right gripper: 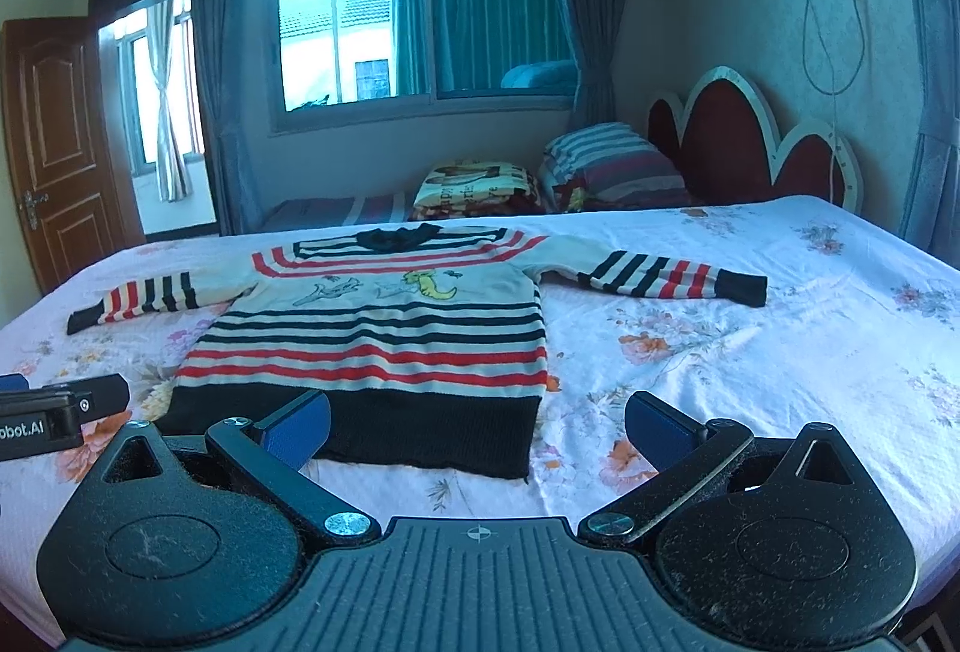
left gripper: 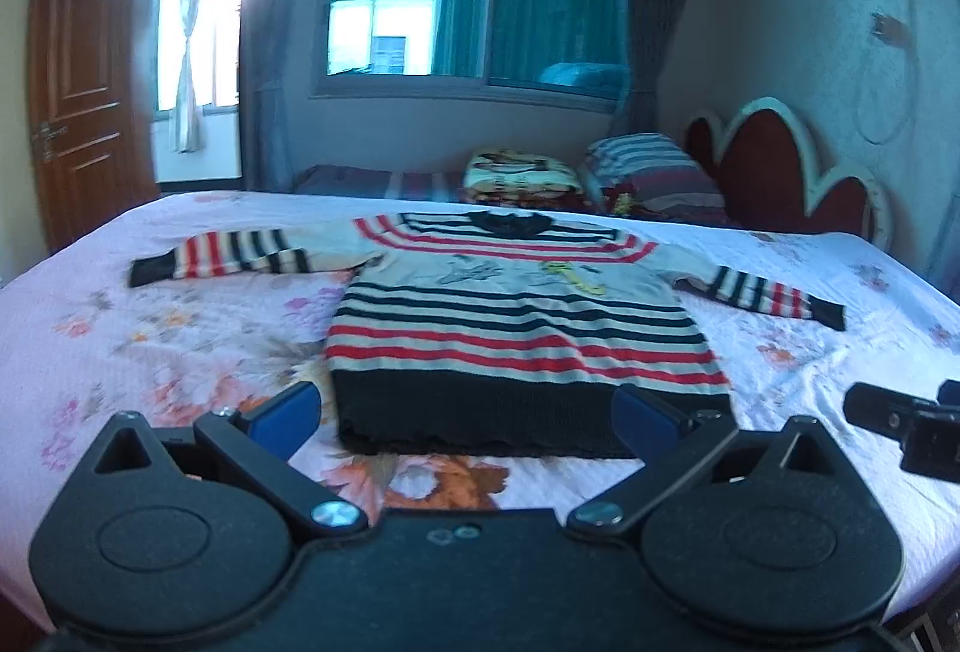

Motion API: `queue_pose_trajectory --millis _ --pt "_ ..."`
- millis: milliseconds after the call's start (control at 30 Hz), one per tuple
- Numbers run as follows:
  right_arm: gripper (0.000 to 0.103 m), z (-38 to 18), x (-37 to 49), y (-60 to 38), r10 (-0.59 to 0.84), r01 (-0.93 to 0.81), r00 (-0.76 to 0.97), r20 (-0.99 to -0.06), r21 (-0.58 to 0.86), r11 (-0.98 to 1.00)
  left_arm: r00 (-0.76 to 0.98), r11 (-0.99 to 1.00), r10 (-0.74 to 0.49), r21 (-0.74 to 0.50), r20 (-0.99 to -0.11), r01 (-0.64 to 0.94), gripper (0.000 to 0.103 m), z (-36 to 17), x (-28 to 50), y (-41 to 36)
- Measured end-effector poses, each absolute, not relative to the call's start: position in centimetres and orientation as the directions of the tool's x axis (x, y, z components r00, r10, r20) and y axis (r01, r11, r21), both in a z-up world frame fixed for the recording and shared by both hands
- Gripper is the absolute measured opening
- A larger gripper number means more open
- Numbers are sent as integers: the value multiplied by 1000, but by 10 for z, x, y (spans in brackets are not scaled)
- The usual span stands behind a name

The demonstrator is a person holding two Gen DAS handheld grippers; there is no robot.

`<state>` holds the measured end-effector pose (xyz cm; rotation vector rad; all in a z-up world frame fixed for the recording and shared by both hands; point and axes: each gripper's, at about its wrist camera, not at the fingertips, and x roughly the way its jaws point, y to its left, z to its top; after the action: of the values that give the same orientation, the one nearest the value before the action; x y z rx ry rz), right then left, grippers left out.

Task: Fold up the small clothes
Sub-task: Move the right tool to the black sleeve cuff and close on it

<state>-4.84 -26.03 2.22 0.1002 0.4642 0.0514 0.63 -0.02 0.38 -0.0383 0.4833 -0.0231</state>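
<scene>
A small striped sweater (left gripper: pixel 516 334) lies flat, face up, on the bed, sleeves spread to both sides, black hem nearest me; it also shows in the right wrist view (right gripper: pixel 384 340). My left gripper (left gripper: pixel 468 418) is open and empty, hovering just in front of the hem. My right gripper (right gripper: pixel 477 427) is open and empty, in front of the hem's right corner. The right gripper's finger shows at the right edge of the left wrist view (left gripper: pixel 900 424). The left gripper's finger shows at the left edge of the right wrist view (right gripper: pixel 54 406).
The bed (right gripper: pixel 750 352) has a pink floral sheet. Pillows (right gripper: pixel 606 166) and a folded blanket (right gripper: pixel 474 190) lie at the far side by the red headboard (right gripper: pixel 738 136). A window and an open door are behind.
</scene>
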Motion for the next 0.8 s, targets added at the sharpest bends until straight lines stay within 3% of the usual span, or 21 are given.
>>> queue_pose_trajectory --millis 533,800 --pt "103 25 -10 -320 -73 138 913 -401 135 981 924 991 -130 -18 -360 132 102 1 58 -33" --pt "103 20 37 -337 -104 171 907 -407 130 977 902 992 -106 23 -419 127 99 -3 110 -37"
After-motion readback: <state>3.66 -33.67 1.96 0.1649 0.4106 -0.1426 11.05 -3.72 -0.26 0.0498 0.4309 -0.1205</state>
